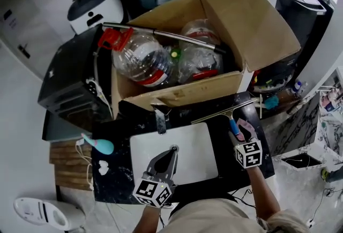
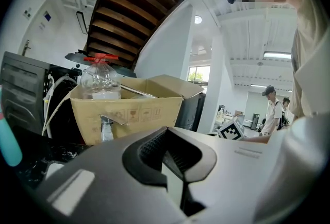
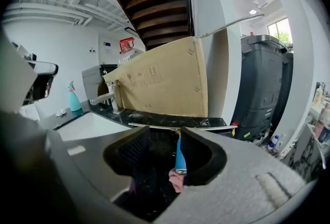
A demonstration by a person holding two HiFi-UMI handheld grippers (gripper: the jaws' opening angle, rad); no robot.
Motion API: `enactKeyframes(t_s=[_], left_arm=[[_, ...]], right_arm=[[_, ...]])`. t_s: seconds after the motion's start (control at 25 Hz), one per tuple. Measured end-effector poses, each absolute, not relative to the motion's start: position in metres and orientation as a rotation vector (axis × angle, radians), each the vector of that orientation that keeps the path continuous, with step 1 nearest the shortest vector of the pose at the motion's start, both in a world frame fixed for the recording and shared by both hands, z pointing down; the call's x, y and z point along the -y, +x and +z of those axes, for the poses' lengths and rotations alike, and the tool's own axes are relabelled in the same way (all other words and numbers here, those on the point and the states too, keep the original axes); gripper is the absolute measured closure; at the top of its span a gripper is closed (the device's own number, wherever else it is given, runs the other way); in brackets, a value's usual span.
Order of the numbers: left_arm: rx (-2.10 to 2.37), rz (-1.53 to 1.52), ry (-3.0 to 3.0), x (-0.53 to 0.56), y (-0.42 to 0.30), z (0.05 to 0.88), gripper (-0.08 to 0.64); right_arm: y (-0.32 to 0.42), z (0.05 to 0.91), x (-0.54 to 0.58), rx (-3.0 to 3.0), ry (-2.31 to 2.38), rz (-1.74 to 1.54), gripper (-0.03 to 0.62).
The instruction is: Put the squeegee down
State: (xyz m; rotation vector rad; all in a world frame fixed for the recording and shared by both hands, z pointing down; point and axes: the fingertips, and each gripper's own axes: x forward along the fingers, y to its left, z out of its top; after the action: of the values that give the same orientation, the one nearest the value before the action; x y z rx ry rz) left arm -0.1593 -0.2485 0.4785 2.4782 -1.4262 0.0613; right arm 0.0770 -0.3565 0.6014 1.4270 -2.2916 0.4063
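The squeegee (image 1: 229, 115) lies on the black counter right of the sink, its long metal blade along the foot of the cardboard box and its blue handle (image 1: 234, 127) pointing back at me. My right gripper (image 1: 241, 131) hovers just behind the handle, open. In the right gripper view the blue handle (image 3: 179, 153) shows between the wide jaws, touched by neither pad, with the blade (image 3: 180, 126) lying across beyond it. My left gripper (image 1: 171, 150) hangs over the white sink (image 1: 198, 138), shut and empty.
An open cardboard box (image 1: 177, 94) with big plastic bottles stands behind the sink, the faucet (image 1: 159, 119) in front of it. A teal spray bottle (image 1: 99, 145) lies at the left. Black appliances (image 1: 69, 82) sit left, a dark bin (image 3: 263, 89) right. People stand far off (image 2: 270, 109).
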Motion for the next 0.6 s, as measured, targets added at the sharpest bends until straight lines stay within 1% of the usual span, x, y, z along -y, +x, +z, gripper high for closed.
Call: enactKeyframes(t_s=[0.16,0.28,0.6], left_arm=[[1.409,0.05,2.505,0.246,-0.155,0.476,0.545],[1.393,0.035,2.535,0.245,-0.15,0.469,0.545],[1.387,-0.007,2.603,0.243,-0.142,0.449,0.545]], right_arm=[[0.077,0.58,0.326,2.344,1.423,0.396,0.405],[0.077,0.564,0.306,2.386,1.414,0.38,0.436],[0.085,0.504,0.276,2.505,1.48,0.277,0.474]])
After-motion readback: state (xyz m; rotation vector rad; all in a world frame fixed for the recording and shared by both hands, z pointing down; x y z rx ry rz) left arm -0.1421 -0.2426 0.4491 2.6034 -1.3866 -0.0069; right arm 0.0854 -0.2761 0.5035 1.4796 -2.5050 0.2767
